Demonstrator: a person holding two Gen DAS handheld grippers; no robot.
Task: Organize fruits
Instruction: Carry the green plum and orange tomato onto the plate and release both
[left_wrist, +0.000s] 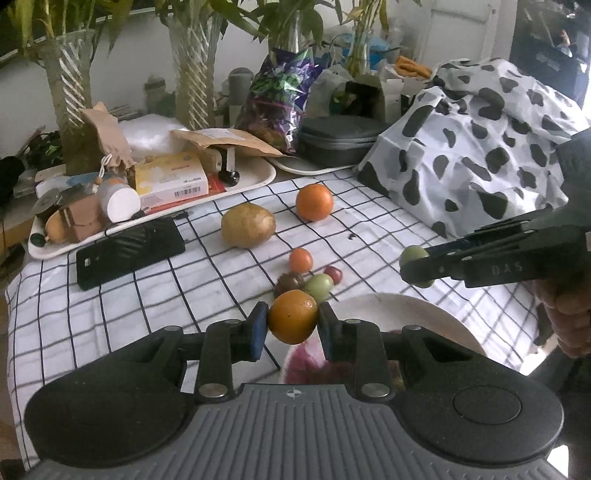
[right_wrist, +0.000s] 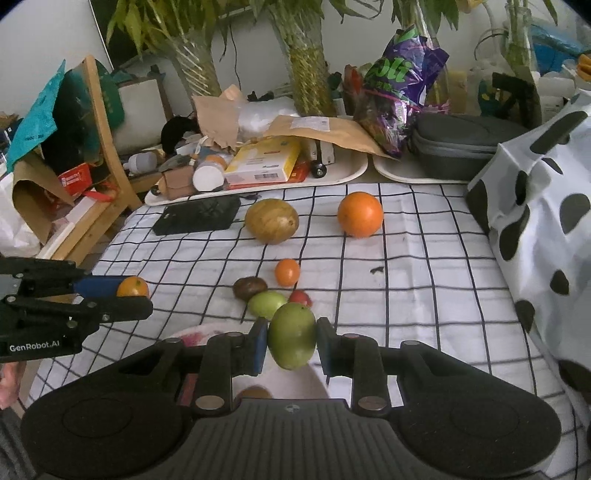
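On the right gripper (left_wrist: 415, 271) body: "DAS"; clamps green fruit (right_wrist: 291, 339) above white plate (left_wrist: 424, 314).
Left gripper (right_wrist: 138, 297) body: "GenRobot.AI"; grips small orange fruit (left_wrist: 293, 316).
Purple bag (right_wrist: 400, 81): "oli".

My worktop (right_wrist: 424, 258) wears a white cloth with a black grid. Behind it, leafy plants in glass vases (left_wrist: 194, 74) stand against a pale wall (left_wrist: 122, 55). A wooden chair frame (right_wrist: 107, 147) sits to one side. Soft daylight fills the room.
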